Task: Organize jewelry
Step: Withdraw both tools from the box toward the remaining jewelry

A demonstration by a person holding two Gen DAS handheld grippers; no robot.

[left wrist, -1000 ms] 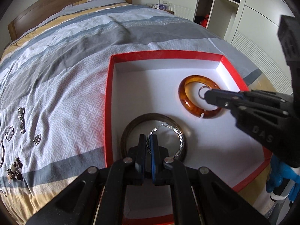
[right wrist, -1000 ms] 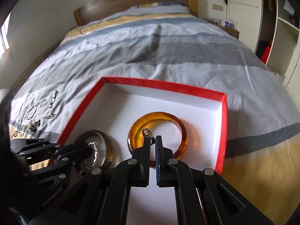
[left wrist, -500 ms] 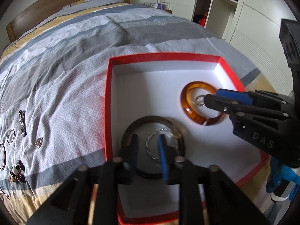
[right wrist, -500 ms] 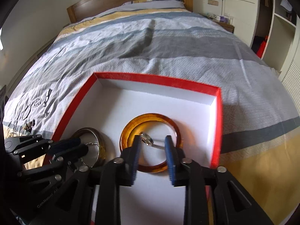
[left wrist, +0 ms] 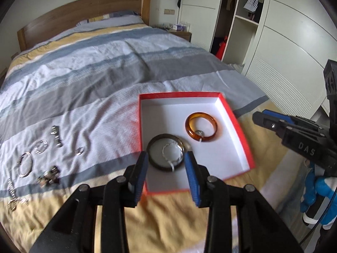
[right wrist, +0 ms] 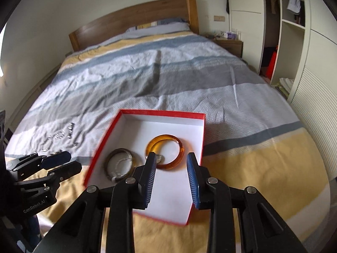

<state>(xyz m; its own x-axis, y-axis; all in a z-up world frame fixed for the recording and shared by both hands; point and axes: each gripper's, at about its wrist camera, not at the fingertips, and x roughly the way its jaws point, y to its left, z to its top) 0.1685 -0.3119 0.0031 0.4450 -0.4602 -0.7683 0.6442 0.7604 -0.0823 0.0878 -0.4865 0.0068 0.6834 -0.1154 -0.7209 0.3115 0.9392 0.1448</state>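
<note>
A red box (left wrist: 240,124) with a white inside lies on the bed; it also shows in the right wrist view (right wrist: 203,135). In it are an amber bangle (left wrist: 202,129) (right wrist: 166,150) with a small silver ring (left wrist: 199,133) inside it, and a dark bangle (left wrist: 167,155) (right wrist: 121,166) with a twisted silver hoop (left wrist: 171,152) inside. My left gripper (left wrist: 166,172) is open and empty, raised above the box's near end. My right gripper (right wrist: 171,172) is open and empty, raised above the box.
Several loose silver pieces of jewelry (left wrist: 40,147) lie on the striped bedspread left of the box, faintly seen in the right wrist view (right wrist: 61,139). A wooden headboard (left wrist: 84,14) stands at the far end. White wardrobes (left wrist: 284,42) line the right side.
Both grippers opened, letting go of the silver hoop and the small ring, which now lie inside the bangles. Both grippers then pulled back and up, away from the box.
</note>
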